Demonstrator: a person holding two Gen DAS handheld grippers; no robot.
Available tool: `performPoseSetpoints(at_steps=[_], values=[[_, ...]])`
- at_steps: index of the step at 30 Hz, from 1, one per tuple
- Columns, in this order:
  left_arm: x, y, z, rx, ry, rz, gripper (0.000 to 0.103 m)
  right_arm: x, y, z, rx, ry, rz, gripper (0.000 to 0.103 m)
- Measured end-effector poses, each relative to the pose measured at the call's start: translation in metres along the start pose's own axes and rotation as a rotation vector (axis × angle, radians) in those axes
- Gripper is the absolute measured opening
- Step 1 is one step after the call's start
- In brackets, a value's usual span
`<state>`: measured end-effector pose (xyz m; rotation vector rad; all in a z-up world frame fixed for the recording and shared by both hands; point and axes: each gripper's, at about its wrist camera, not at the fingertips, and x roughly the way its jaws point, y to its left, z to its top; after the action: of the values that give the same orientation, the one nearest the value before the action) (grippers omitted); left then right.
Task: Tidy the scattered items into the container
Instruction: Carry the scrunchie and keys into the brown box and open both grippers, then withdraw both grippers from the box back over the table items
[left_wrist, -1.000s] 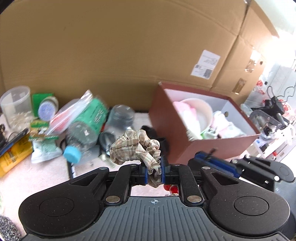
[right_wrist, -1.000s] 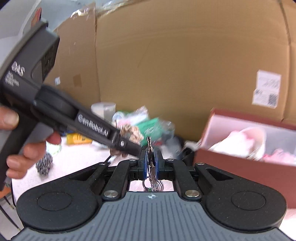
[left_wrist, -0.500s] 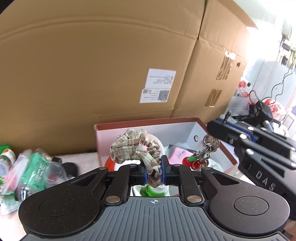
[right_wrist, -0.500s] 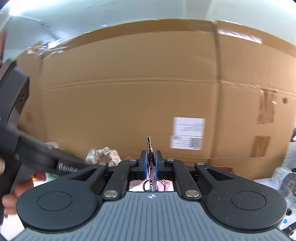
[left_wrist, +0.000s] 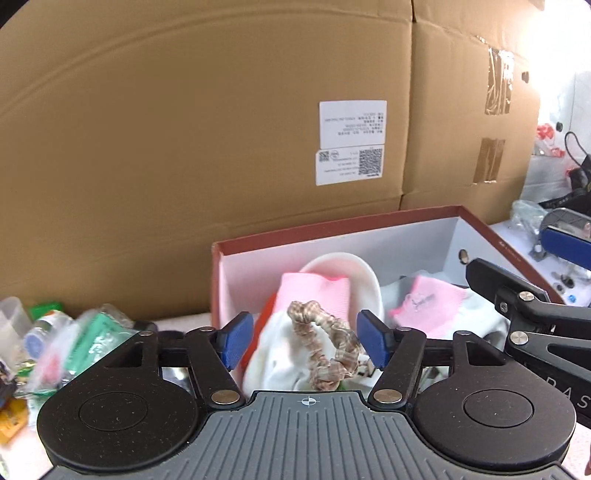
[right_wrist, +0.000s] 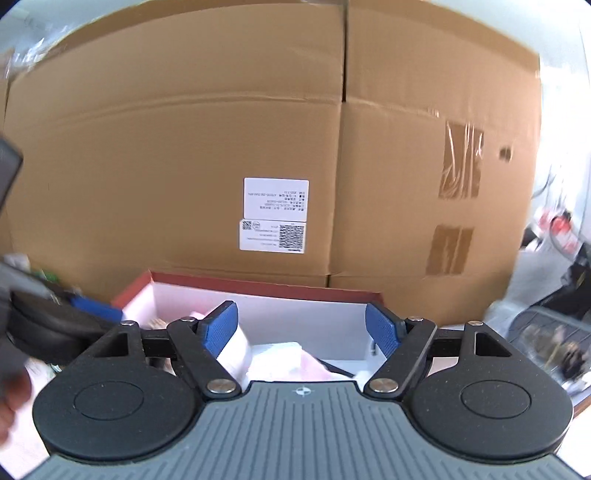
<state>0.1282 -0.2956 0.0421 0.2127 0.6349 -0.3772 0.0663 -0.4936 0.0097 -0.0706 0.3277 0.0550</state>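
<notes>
Right claw (left_wrist: 524, 295) body shows letters "RAS" beside box (left_wrist: 332, 229).

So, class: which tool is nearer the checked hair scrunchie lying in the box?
Left. The left tool is right over the scrunchie, jaws opening; the right tool is off to its side.

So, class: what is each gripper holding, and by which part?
Nothing. Both are opening: the left gripper pads stand clear of the scrunchie over the box; the right gripper is empty.
</notes>
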Motion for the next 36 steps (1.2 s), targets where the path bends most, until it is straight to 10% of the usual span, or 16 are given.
performPoseSetpoints(at_steps=[24, 36], values=[[-0.074, 0.034, -0.05, -0.01, -0.146, 0.013, 0.098, -0.048, 0.015, -0.015, 0.089, 0.015, -0.018, 0.092], [-0.092, 0.164, -0.093, -0.164, -0.082, 0.104, 0.099, -0.064, 0.107, -0.031, -0.054, 0.018, 0.192, 0.096]])
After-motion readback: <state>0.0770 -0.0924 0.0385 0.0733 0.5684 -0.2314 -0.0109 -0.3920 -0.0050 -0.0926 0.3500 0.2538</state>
